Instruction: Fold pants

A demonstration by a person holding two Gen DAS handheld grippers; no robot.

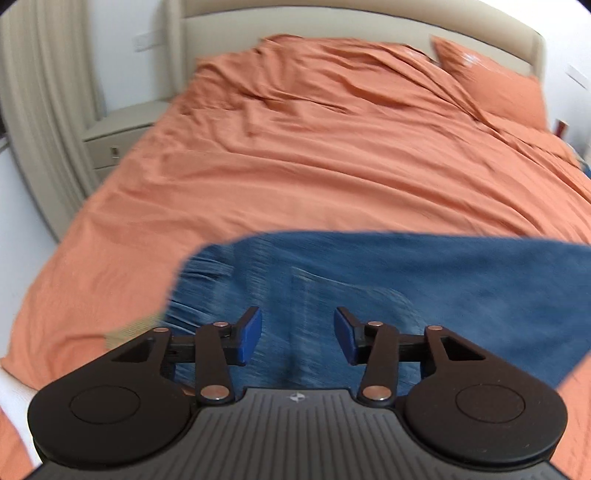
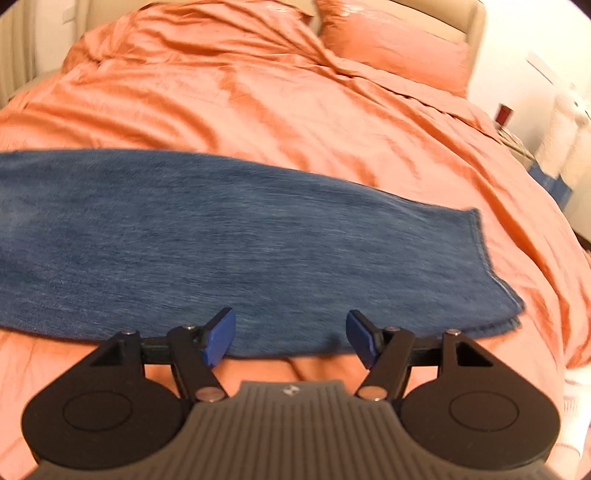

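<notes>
Blue denim pants [image 1: 369, 280] lie flat across the near part of an orange bed. The left wrist view shows their waist end with gathered fabric at the left. My left gripper [image 1: 297, 334] hovers over this end, open, with nothing between its blue pads. In the right wrist view the pants [image 2: 221, 243] stretch from the left edge to the leg hem [image 2: 480, 236] at the right. My right gripper [image 2: 291, 338] stands open over the near edge of the leg, and no cloth is pinched between its fingers.
An orange duvet [image 1: 314, 147] covers the bed, with an orange pillow [image 2: 399, 40] by the beige headboard [image 1: 332, 18]. A nightstand [image 1: 118, 133] and a curtain [image 1: 44, 92] stand at the left. Small objects sit beside the bed at the far right [image 2: 554, 147].
</notes>
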